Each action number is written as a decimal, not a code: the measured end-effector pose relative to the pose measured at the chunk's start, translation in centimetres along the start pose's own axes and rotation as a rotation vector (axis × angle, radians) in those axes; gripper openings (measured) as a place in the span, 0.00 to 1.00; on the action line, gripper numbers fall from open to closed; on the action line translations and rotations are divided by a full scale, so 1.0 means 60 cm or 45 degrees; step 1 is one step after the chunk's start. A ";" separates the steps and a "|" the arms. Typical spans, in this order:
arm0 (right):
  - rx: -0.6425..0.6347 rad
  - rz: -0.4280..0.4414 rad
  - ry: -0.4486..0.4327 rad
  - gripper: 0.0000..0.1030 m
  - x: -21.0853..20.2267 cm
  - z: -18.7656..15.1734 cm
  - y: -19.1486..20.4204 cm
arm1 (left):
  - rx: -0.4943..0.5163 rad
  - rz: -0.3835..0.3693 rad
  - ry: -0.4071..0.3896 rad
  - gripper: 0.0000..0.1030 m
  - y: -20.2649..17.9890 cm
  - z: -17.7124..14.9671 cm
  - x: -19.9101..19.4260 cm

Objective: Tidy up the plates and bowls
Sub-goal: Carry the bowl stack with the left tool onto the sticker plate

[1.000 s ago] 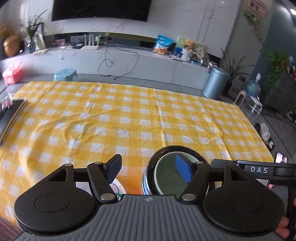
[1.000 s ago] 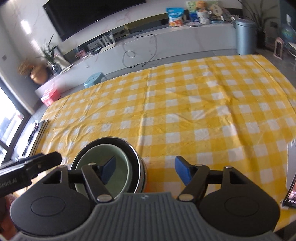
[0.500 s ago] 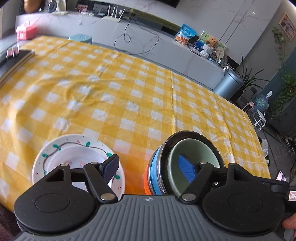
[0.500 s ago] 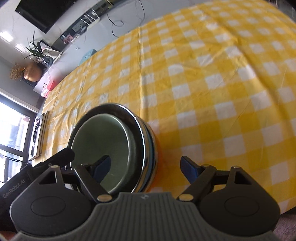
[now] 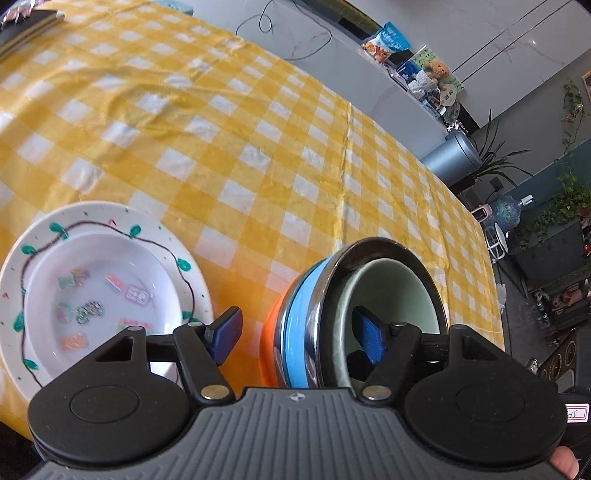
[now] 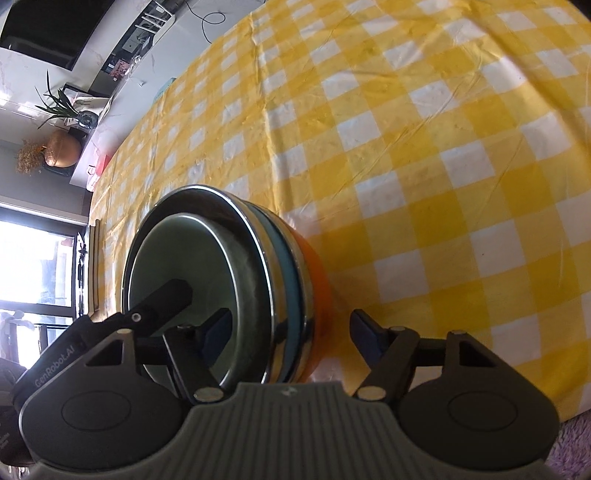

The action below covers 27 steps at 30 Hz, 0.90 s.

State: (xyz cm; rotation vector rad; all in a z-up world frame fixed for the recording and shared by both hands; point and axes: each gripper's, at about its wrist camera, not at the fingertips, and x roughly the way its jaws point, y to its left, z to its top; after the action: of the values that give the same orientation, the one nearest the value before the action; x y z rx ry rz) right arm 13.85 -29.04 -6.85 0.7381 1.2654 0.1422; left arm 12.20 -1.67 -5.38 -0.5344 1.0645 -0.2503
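Observation:
A nested stack of bowls [image 5: 314, 317] stands near the table's front edge: orange at the bottom, then blue, then steel, with a pale green bowl [image 5: 391, 291] inside. My left gripper [image 5: 295, 338] is open and straddles the stack's left wall, one finger inside the green bowl. My right gripper [image 6: 290, 341] is open and straddles the right wall of the same stack [image 6: 284, 280]. The left gripper's finger [image 6: 162, 299] shows inside the bowl. A white plate with a green leaf pattern [image 5: 92, 288] lies left of the stack.
The table wears a yellow and white checked cloth [image 5: 258, 147]. A dark flat object [image 5: 26, 26] lies at its far left corner. A grey bin [image 5: 452, 155] and plants stand beyond the table's right side.
Both grippers have dropped lower and tilted toward the bowl stack, closing in on its rim from either side. The white plate has come into fuller view on the left.

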 end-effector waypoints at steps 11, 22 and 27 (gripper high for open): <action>0.046 0.048 0.028 0.54 0.000 0.009 -0.015 | -0.045 -0.031 0.082 0.61 -0.001 0.001 0.027; 0.072 0.070 0.008 0.50 -0.011 0.007 -0.029 | -0.032 -0.030 0.088 0.58 -0.003 -0.001 0.023; 0.046 0.073 0.004 0.50 -0.015 0.003 -0.024 | -0.039 -0.029 0.088 0.58 -0.003 -0.008 0.012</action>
State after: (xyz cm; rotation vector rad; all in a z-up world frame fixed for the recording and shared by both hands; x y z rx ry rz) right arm 13.29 -30.62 -6.94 0.8061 1.2532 0.1678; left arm 12.15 -2.28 -6.04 -0.5692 1.1310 -0.2742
